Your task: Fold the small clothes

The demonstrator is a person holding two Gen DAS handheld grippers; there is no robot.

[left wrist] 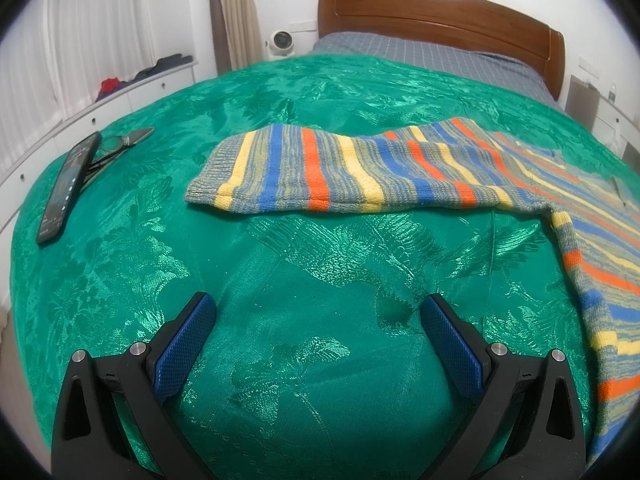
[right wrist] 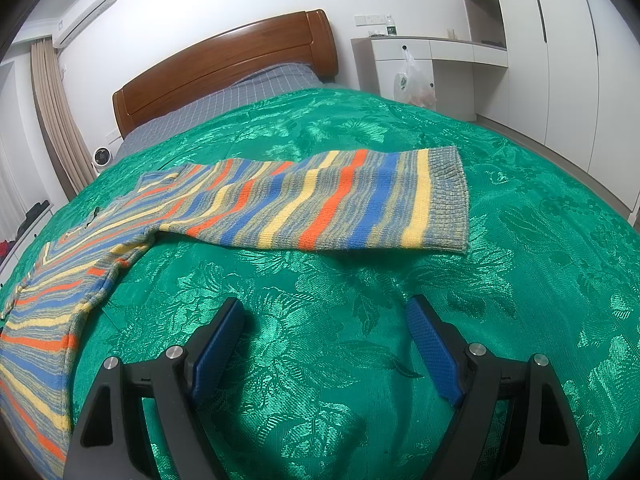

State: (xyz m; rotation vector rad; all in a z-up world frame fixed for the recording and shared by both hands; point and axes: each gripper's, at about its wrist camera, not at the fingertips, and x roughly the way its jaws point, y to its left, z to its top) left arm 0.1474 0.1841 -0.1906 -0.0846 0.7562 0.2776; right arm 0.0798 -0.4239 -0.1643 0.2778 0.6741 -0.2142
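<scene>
Sweater [left wrist: 400, 172] lies spread flat on the green bedspread [left wrist: 320, 280], knitted in bands of blue, yellow, orange and grey (the cuffs are ribbed grey). Ahead of the left claw [left wrist: 316, 312], one sleeve stretches across, its cuff [left wrist: 208, 176] ahead and slightly left; the body runs down that claw's right side. The left claw stands wide apart, holding nothing, over bare bedspread short of the sleeve. Far to its left lie a phone [left wrist: 68, 188] and glasses [left wrist: 116, 148]. Ahead of the right claw [right wrist: 324, 312], the other sleeve [right wrist: 320, 204] reaches across, its cuff [right wrist: 448, 200] ahead and to the right; the body falls away on the left. This claw too gapes wide, empty, apart from the knit.
</scene>
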